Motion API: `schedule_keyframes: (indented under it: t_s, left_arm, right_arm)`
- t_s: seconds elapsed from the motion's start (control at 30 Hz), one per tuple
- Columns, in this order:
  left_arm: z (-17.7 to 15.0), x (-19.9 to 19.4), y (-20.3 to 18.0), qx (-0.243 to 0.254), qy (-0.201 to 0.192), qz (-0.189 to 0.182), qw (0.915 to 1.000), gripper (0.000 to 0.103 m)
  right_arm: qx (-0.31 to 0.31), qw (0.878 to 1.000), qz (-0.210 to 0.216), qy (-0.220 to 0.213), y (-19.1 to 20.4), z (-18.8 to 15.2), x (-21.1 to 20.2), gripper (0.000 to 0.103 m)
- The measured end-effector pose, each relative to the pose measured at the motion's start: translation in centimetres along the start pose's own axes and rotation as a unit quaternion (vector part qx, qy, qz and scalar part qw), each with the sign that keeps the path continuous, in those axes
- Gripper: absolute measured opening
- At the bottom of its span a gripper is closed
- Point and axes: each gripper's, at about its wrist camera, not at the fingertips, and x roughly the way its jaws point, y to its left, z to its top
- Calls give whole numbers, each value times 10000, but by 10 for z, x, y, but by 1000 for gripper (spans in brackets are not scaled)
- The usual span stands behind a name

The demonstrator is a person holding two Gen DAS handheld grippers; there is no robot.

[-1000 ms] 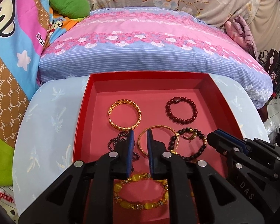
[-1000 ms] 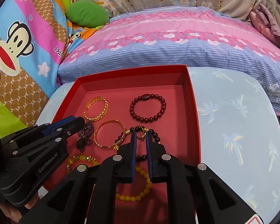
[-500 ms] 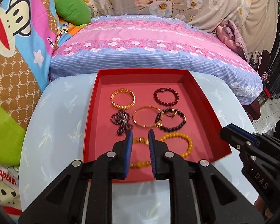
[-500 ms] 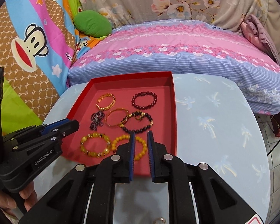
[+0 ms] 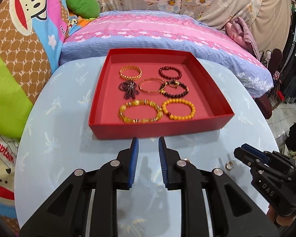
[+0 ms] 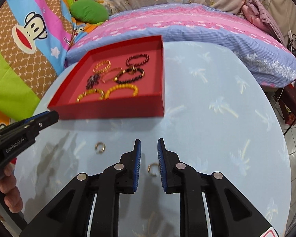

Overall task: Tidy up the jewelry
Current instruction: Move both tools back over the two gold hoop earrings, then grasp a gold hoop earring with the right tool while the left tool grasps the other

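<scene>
Right tongs (image 6: 149, 144) opening above a ring (image 6: 153, 169) on the table (image 6: 217, 118)

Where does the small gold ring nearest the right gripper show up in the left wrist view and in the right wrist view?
Left wrist view: the ring lies on the blue table at lower right, just left of the right gripper's tip.
Right wrist view: the ring lies low in the middle, between the right gripper's opening fingers, not gripped.
Shared landmark: the red tray of bracelets, beyond the ring in both.
</scene>
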Motion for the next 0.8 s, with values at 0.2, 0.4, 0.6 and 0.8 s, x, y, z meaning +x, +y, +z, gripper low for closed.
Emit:
schedule_keyframes:
  t_s: [0.2,0.4,0.6,0.8]
  left_arm:
    - [-21,-3,-4,-23,74,21,10000,29]
    - [-36,-3,-7,8,181,6,9998,31]
    - [-44,1,-9,30,290,0,9996,32]
    - [-46,5,-9,6,359,-23,9994,36]
  right_arm:
    - [-78,9999,-89,64,3,-23,4,26]
    - [-125,9997,-174,108,1,-30,11,27]
    - [-181,9995,-214,116,2,-30,19,27]
    - [-308,9990,-316,81,5,-30,21,18]
